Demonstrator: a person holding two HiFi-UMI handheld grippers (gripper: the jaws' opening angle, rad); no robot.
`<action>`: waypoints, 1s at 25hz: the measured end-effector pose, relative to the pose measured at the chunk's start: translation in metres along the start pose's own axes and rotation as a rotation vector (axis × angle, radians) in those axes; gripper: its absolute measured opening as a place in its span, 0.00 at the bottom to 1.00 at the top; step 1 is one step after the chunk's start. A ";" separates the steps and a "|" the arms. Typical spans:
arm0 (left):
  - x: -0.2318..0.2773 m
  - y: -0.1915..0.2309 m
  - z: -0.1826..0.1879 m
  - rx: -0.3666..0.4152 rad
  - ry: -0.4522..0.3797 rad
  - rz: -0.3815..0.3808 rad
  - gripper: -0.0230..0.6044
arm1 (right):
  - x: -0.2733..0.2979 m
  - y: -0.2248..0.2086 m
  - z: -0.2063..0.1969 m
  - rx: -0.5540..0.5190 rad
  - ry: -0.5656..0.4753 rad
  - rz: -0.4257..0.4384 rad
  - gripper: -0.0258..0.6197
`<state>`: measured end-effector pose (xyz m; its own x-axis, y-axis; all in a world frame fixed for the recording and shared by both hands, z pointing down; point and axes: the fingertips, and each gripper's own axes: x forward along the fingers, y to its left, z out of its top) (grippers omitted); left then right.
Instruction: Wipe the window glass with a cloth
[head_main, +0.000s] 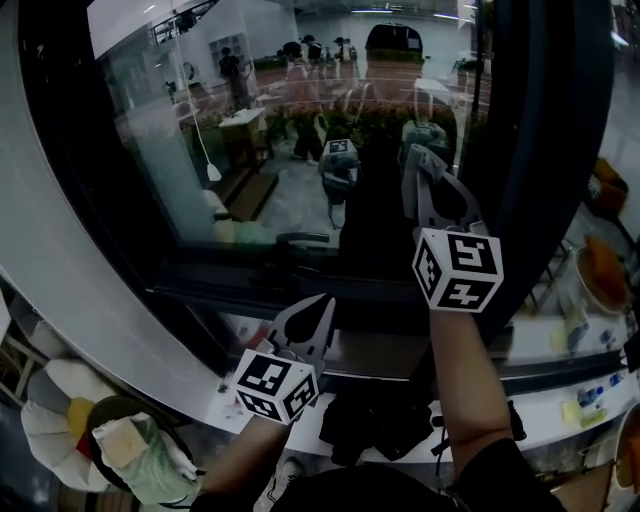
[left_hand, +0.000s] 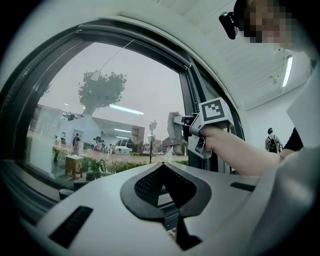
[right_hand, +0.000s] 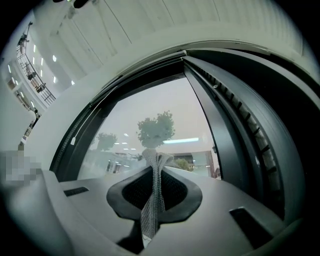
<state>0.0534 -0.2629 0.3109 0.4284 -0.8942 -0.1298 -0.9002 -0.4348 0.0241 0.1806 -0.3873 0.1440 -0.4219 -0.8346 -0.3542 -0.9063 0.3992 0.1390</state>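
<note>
**Cloth and grippers at the window.** The cloth (right_hand: 151, 200), a grey waffle-textured strip, is running up between the jaws of the right gripper (right_hand: 156, 162). These jaws are pressing together on it. The cloth's free end is bunching just past the tips, in front of the window glass (right_hand: 145, 120). Contact with the pane cannot be confirmed. In the head view the right gripper (head_main: 415, 155) is reaching high against the glass (head_main: 250, 120), beside the dark frame upright (head_main: 545, 150). The left gripper (left_hand: 162, 166) is sitting lower, near the lower frame rail (head_main: 230, 290). Its jaws are meeting tip to tip with nothing between them. A hand (left_hand: 220, 141) is gripping the right gripper's handle.
</note>
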 end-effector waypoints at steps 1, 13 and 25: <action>-0.002 0.003 0.000 0.001 0.002 0.000 0.05 | 0.002 0.002 0.002 -0.004 -0.003 -0.003 0.11; -0.018 0.054 0.016 0.017 0.002 -0.023 0.05 | 0.018 0.007 0.021 -0.093 -0.029 -0.142 0.11; -0.030 0.077 0.023 0.015 -0.021 -0.038 0.05 | 0.031 0.035 0.023 -0.115 -0.018 -0.155 0.11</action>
<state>-0.0301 -0.2669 0.2941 0.4604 -0.8748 -0.1509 -0.8846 -0.4663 0.0043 0.1362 -0.3902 0.1163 -0.2775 -0.8752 -0.3963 -0.9578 0.2197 0.1855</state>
